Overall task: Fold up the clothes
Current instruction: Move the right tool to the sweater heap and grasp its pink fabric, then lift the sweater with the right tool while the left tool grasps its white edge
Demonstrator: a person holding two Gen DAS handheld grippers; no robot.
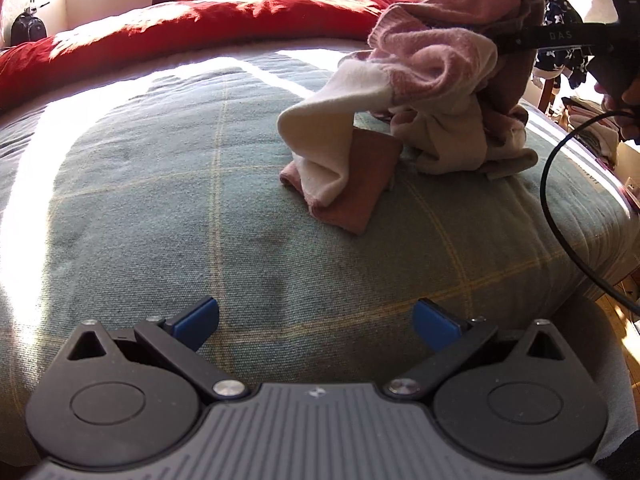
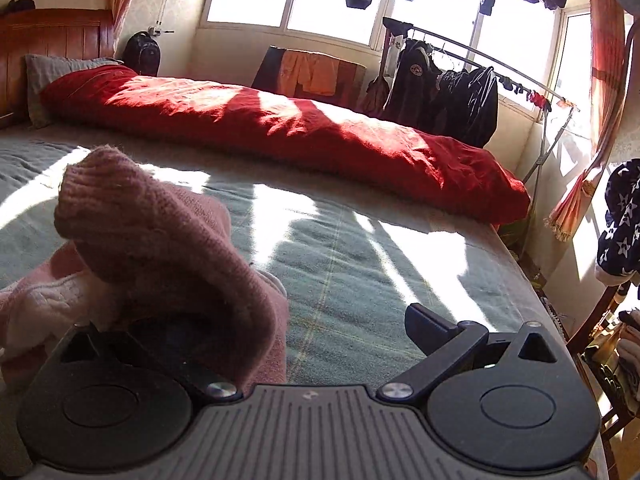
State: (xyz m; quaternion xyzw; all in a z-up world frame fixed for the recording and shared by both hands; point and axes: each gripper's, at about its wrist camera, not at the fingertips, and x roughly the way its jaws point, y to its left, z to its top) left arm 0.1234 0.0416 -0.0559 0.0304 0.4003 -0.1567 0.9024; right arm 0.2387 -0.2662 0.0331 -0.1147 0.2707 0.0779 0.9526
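Note:
A pink and cream knit garment (image 1: pixel 436 92) hangs crumpled over my right gripper (image 1: pixel 520 42) above the green plaid bedspread (image 1: pixel 200 184); one sleeve end lies on the bed. In the right wrist view the garment (image 2: pixel 168 256) drapes over the left finger and hides it; the right finger (image 2: pixel 424 326) stands wide, so the jaws are open, with the gripper's middle (image 2: pixel 304 332) over the bedspread. My left gripper (image 1: pixel 316 318) is open and empty, low over the bedspread in front of the garment.
A red duvet (image 2: pixel 280 128) lies rolled along the far side of the bed. A clothes rack (image 2: pixel 460 92) with dark jackets stands by the window. A chair with clothes (image 2: pixel 616 320) stands off the bed's right edge. A black cable (image 1: pixel 560 220) hangs at the right.

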